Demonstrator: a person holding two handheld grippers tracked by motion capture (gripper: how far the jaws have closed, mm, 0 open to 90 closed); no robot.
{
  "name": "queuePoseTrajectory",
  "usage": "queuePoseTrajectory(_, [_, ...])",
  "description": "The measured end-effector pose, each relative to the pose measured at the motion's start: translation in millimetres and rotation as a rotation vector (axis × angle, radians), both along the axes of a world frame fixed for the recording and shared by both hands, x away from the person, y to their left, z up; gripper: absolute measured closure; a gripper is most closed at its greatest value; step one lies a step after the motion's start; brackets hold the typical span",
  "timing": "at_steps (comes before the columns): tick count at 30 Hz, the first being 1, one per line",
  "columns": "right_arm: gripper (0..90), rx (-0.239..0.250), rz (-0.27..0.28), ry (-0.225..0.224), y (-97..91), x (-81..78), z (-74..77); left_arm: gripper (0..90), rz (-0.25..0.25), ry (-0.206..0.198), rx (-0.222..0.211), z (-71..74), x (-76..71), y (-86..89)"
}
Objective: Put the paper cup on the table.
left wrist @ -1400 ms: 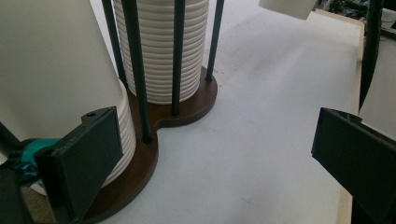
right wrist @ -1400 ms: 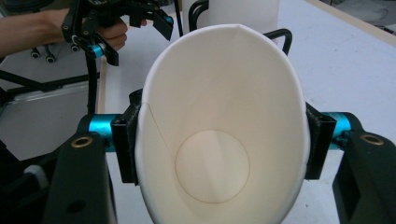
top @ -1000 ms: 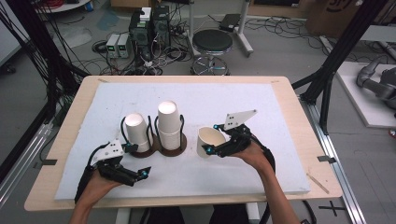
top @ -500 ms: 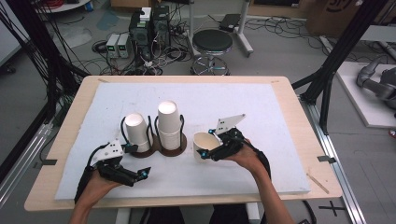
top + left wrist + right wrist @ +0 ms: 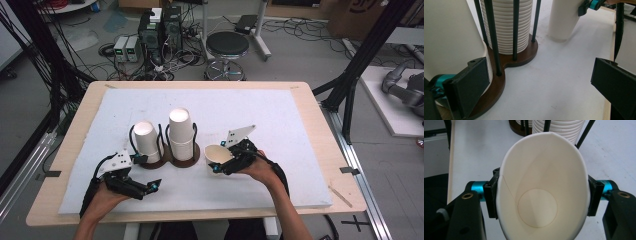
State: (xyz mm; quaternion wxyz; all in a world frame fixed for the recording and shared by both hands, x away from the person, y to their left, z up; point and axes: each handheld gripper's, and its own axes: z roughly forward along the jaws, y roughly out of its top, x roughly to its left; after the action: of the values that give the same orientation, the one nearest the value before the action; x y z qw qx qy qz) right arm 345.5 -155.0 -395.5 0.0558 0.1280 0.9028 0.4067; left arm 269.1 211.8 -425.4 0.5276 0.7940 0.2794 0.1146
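Near the front edge of the table point(image 5: 320, 165), the left gripper point(image 5: 142, 189) is resting with jaws wide apart, gripping nothing, just beside the wooden cup holder point(image 5: 186, 159). The right gripper point(image 5: 541, 195) is clamping the paper cup point(image 5: 541, 192), squeezing its rim oval, mouth up, base seemingly meeting the white mat point(image 5: 280, 120) right of the holder. Farther in, two inverted cup stacks point(image 5: 181, 132) are standing in the holder.

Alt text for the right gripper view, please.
A white paper cup, mouth toward the camera and squeezed oval, is clamped between the right gripper jaws. Behind it stand ribbed stacked cups in a dark wire holder on the white table cover.
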Motion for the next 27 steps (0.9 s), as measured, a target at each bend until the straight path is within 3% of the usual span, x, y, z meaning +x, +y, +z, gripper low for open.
queuePoseTrajectory(8, [33.2, -0.036, 0.008, -0.01, 4.7, -0.7, -3.9, 1.7, 0.0, 0.0, -0.004, 0.5, -0.8, 0.4])
queuePoseTrajectory(16, [31.9, -0.013, 0.005, -0.002, 3.5, -1.8, -8.9, 1.7, 0.0, 0.0, -0.004, 0.3, -1.3, 0.5])
queuePoseTrajectory(27, [20.2, -0.016, 0.02, 0.0, 5.8, -3.0, -10.9, 1.7, -0.003, 0.002, -0.003, 0.4, -1.9, 1.4])
